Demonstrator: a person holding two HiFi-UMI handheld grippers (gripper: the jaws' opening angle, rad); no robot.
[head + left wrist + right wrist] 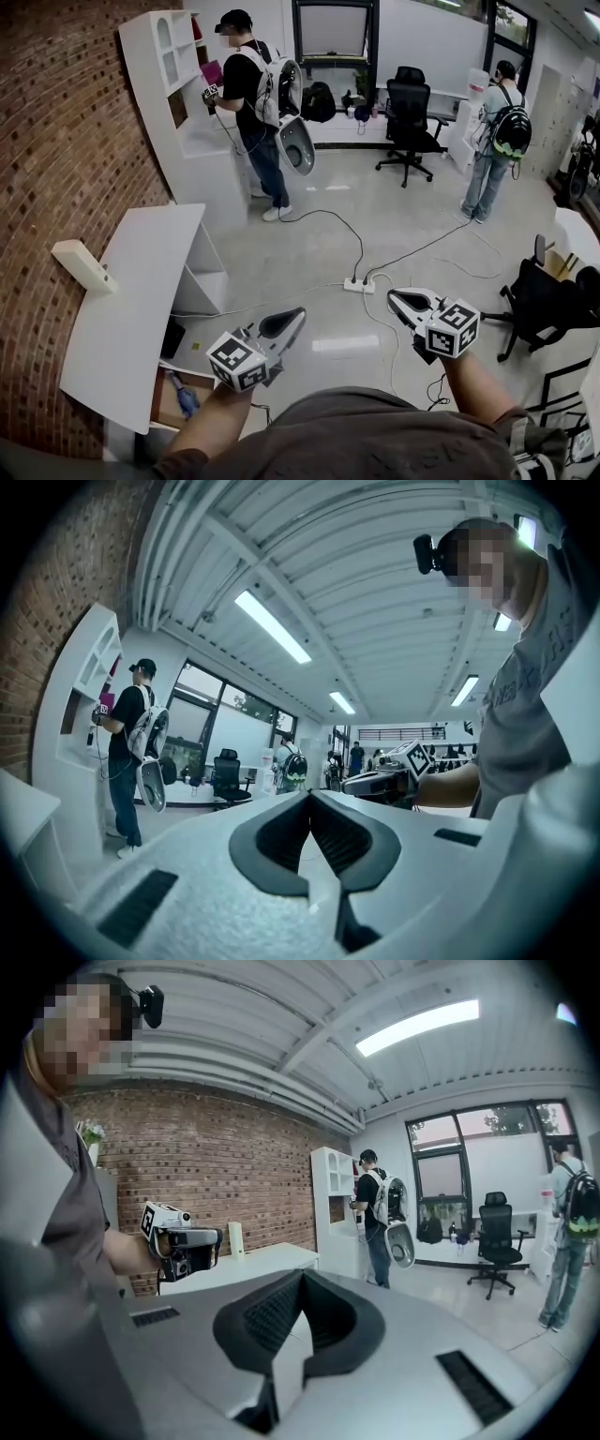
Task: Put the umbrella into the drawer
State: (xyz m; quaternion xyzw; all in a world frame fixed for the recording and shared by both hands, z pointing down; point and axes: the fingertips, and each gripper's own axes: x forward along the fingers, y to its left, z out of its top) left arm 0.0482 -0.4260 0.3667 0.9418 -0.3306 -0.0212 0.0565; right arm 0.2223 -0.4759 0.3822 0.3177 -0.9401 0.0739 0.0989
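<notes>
Head view: at the near left, under the white flat-topped table (122, 319), an open brown wooden drawer (167, 405) holds the small blue folded umbrella (185, 397). It lies well apart from the left gripper (298, 315) and right gripper (394, 298), whose fingers are pressed together, empty.

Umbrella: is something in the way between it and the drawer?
Nothing visible is. The blue umbrella seems to lie inside the open drawer already, below the white desk edge. The left gripper and right gripper are both shut and empty, held clear of it.
</notes>
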